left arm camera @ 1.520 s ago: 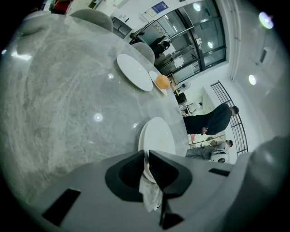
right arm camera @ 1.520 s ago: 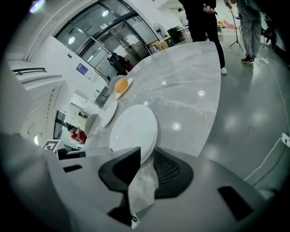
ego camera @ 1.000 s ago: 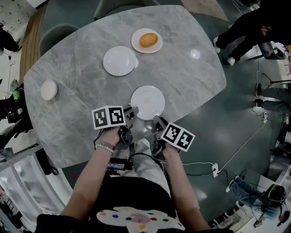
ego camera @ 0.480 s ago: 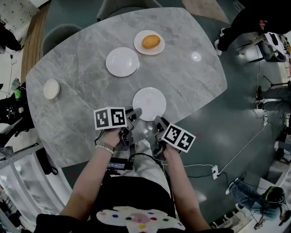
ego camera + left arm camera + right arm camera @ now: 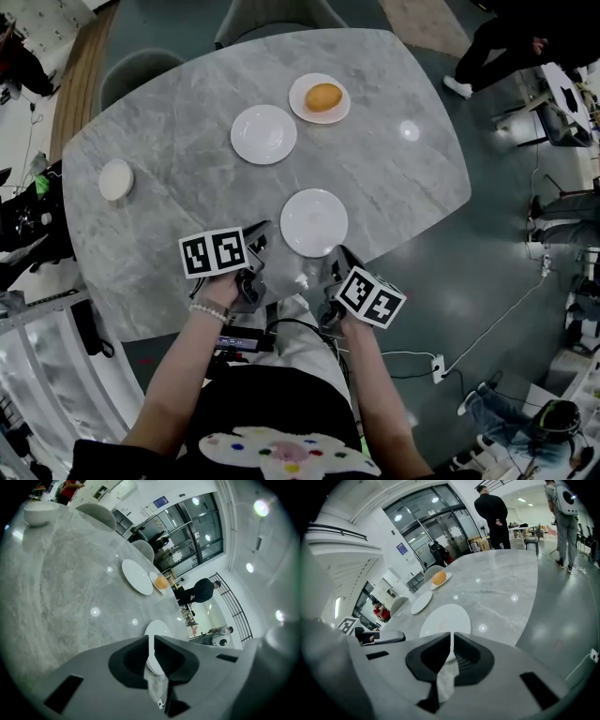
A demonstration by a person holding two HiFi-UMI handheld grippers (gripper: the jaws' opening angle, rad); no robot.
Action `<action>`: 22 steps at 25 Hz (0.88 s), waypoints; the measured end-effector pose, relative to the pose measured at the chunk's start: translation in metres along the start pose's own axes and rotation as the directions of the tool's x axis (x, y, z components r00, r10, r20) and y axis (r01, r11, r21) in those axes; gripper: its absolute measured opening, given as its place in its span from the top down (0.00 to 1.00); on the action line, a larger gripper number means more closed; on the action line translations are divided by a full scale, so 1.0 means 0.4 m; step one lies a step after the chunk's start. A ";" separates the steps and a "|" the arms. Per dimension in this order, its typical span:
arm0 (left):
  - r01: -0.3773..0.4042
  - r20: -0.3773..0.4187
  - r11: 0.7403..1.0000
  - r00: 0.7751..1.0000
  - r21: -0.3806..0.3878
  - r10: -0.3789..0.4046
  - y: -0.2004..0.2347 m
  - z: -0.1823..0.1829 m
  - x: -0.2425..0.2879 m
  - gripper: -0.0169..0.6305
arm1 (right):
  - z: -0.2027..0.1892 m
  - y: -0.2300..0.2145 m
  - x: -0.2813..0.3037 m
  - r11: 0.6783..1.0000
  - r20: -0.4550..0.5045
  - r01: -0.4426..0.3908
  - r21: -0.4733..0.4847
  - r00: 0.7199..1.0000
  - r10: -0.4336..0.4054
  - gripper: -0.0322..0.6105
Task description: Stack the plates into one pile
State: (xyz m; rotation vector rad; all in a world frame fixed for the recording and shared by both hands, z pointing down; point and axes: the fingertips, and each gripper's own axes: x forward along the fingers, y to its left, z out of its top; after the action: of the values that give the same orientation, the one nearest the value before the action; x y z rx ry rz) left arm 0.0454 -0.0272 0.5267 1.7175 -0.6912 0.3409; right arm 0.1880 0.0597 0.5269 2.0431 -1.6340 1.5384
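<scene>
Left gripper (image 5: 257, 234), right gripper (image 5: 336, 257): jaws just closed together, empty. Plate (image 5: 313, 222) lies near the tabletop's (image 5: 178, 178) front edge; a clumsy nudge could push it off.

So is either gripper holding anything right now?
Nothing; left gripper and right gripper have just been closing, nothing between their fingers; nearest plate lies ahead, ungripped.

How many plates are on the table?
3: near plate, middle plate, far plate bearing orange food. Small bowl not counted. None seems hidden.
</scene>
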 end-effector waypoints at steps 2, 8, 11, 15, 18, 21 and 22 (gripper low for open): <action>-0.001 0.039 1.000 0.999 0.017 0.000 0.001 0.024 -0.026 0.94 | 0.023 0.015 -0.011 1.000 0.032 -0.003 -0.030 0.999 0.004 0.95; -0.018 0.122 0.996 0.992 0.089 0.007 -0.008 0.073 -0.082 0.96 | 0.077 0.076 -0.025 0.989 0.076 -0.057 -0.136 0.995 0.067 0.95; -0.026 0.162 0.995 0.987 0.091 0.011 -0.007 0.094 -0.102 0.96 | 0.099 0.110 -0.028 0.976 0.085 -0.082 -0.203 0.991 0.101 0.95; -0.031 0.219 0.998 0.976 0.060 0.018 0.000 0.126 -0.119 0.96 | 0.124 0.148 -0.024 0.952 0.081 -0.107 -0.287 0.987 0.135 0.95; -0.035 0.251 0.999 0.968 0.038 0.024 0.006 0.149 -0.122 0.96 | 0.138 0.168 -0.019 0.935 0.074 -0.126 -0.331 0.984 0.159 0.95; -0.040 0.277 0.999 0.960 0.017 0.034 0.014 0.170 -0.121 0.96 | 0.147 0.182 -0.011 0.921 0.063 -0.145 -0.360 0.982 0.179 0.95; -0.038 0.284 0.999 0.958 0.008 0.034 0.016 0.177 -0.119 0.96 | 0.150 0.187 -0.009 0.918 0.058 -0.151 -0.366 0.981 0.185 0.95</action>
State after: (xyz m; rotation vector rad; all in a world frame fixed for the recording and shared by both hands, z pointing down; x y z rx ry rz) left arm -0.0052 -0.0832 0.4861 1.7861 -0.9313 0.1237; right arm 0.1677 -0.0059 0.4600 1.8397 -1.9987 1.0903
